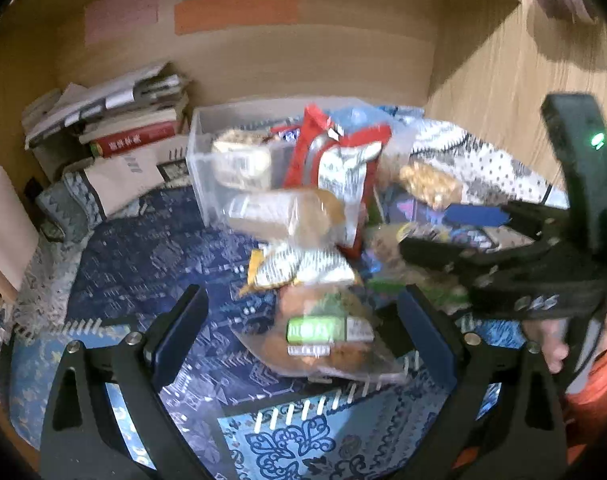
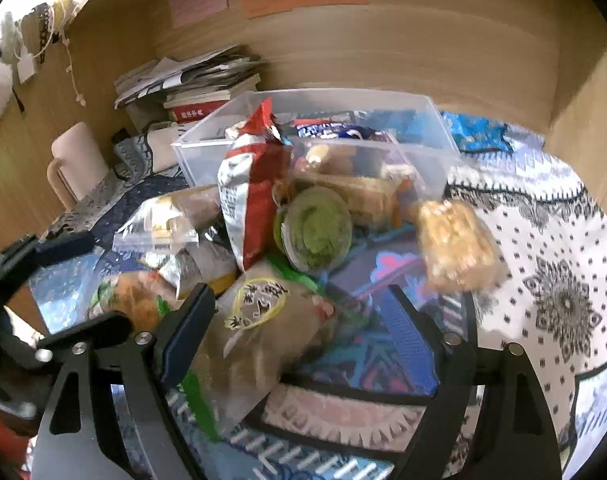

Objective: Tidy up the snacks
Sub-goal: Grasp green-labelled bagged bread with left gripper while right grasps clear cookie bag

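A pile of snack packets lies on the patterned cloth in front of a clear plastic bin (image 1: 201,160) (image 2: 431,120) that holds several snacks. My left gripper (image 1: 303,320) is open around a clear packet with a green label (image 1: 327,332). My right gripper (image 2: 299,316) is open, with a clear packet bearing a yellow ring label (image 2: 263,320) between its fingers. A red and white bag (image 1: 339,168) (image 2: 247,196) leans on the bin. A green round cake (image 2: 315,232) and a puffed rice bar (image 2: 455,248) lie near it. The right gripper also shows in the left wrist view (image 1: 431,236).
A stack of books and papers (image 1: 115,120) (image 2: 199,80) stands at the back left against the wooden wall. A cream mug (image 2: 79,160) sits at the left. A white patterned cloth (image 2: 543,260) covers the right side. Wooden walls enclose the back and right.
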`<state>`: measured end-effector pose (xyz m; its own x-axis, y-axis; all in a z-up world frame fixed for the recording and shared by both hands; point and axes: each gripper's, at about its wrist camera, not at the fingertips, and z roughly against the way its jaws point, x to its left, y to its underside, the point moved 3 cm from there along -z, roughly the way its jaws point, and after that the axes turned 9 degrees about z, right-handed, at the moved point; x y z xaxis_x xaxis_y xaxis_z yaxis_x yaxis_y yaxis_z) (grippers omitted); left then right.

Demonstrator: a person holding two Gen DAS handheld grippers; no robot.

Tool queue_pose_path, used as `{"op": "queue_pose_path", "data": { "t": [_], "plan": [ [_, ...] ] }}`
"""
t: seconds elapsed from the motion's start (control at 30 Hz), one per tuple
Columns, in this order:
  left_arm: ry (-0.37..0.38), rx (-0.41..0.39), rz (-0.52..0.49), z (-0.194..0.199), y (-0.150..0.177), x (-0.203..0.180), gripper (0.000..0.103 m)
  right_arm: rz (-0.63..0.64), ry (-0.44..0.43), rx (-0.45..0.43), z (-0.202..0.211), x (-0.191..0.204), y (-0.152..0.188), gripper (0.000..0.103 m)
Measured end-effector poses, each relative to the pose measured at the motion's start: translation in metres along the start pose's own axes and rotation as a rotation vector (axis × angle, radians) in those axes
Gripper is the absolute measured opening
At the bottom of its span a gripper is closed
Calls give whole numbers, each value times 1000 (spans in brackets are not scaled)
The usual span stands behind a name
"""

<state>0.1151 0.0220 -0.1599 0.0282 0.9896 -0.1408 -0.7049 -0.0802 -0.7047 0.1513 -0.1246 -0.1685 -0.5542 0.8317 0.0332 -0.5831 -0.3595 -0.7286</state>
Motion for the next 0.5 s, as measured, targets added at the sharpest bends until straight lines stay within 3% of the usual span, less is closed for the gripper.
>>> {"op": "queue_pose_path", "data": {
  "t": [0.17, 0.27, 0.37, 0.5],
  "plan": [
    [13, 40, 45, -14, 12, 10, 92, -45, -27, 6, 7, -3, 11, 84],
    [33, 26, 65, -15, 11, 11, 87, -48, -26, 9, 7, 0, 11, 84],
    [50, 17, 51, -17, 11, 5, 74, -52, -24, 13, 2, 2, 9, 84],
    [56, 12, 52, -17, 11, 5, 70, -67, -46, 21, -7, 3, 6, 84]
  ]
}}
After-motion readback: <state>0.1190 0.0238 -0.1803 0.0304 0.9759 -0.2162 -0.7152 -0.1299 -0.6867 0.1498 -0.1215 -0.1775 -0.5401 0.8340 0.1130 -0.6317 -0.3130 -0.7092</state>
